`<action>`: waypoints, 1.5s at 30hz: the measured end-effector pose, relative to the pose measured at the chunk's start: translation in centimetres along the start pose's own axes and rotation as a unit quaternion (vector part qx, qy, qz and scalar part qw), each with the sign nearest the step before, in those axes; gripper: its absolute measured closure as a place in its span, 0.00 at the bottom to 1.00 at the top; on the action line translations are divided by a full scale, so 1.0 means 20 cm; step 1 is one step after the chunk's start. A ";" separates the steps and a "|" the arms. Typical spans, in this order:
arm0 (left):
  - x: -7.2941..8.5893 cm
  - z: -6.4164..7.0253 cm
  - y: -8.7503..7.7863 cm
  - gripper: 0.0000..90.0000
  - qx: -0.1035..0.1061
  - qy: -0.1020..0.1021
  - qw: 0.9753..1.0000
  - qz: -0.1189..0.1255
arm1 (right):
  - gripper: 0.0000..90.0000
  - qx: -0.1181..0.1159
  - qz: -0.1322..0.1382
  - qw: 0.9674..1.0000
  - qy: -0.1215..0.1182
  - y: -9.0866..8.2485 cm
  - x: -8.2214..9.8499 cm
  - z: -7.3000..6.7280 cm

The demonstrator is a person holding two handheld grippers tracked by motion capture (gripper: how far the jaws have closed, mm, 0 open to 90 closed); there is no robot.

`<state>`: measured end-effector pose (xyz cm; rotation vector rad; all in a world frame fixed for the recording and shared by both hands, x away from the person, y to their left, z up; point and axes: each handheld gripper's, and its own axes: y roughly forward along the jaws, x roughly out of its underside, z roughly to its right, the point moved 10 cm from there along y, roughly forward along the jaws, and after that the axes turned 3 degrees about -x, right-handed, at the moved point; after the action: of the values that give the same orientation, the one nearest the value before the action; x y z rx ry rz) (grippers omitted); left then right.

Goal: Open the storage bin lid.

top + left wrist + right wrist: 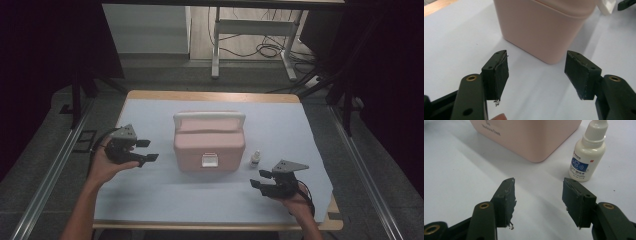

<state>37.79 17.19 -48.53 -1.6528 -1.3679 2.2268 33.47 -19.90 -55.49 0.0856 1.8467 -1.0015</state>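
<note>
Lettering on the pale pink plastic box (pixel 529 137) at mid-table and the blue label on the small white dropper bottle (pixel 586 157) beside it show along the right gripper (pixel 537 197), while both it and the left gripper (pixel 536 72) hold empty jaws spread.

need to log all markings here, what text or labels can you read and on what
"Medicine Chest", as best it reads: embossed, faint and cut off at the frame edge, on the front wall of the pink box.
Blue label on the small white dropper bottle: an ear-like symbol shows, but its print is too small to read.
Red mark at the label's right edge and vertical print at its left: too small to read.
White latch on the box: no text.
</note>
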 end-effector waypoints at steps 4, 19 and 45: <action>-0.06 -0.02 -0.02 0.41 0.014 0.010 1.000 0.008 | 0.49 0.001 -0.003 1.000 0.001 0.00 0.01 0.00; -0.41 -0.08 -0.11 0.43 0.051 0.089 0.995 -0.007 | 0.49 0.000 -0.014 1.000 -0.006 0.03 0.03 -0.01; -0.84 0.06 -0.01 0.53 0.084 0.184 0.976 -0.081 | 0.49 0.001 -0.021 1.000 -0.007 0.04 0.06 -0.02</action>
<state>43.95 7.98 -35.77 -1.7137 -1.1410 1.7797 32.95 -19.60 -56.87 0.0401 1.8418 -1.0305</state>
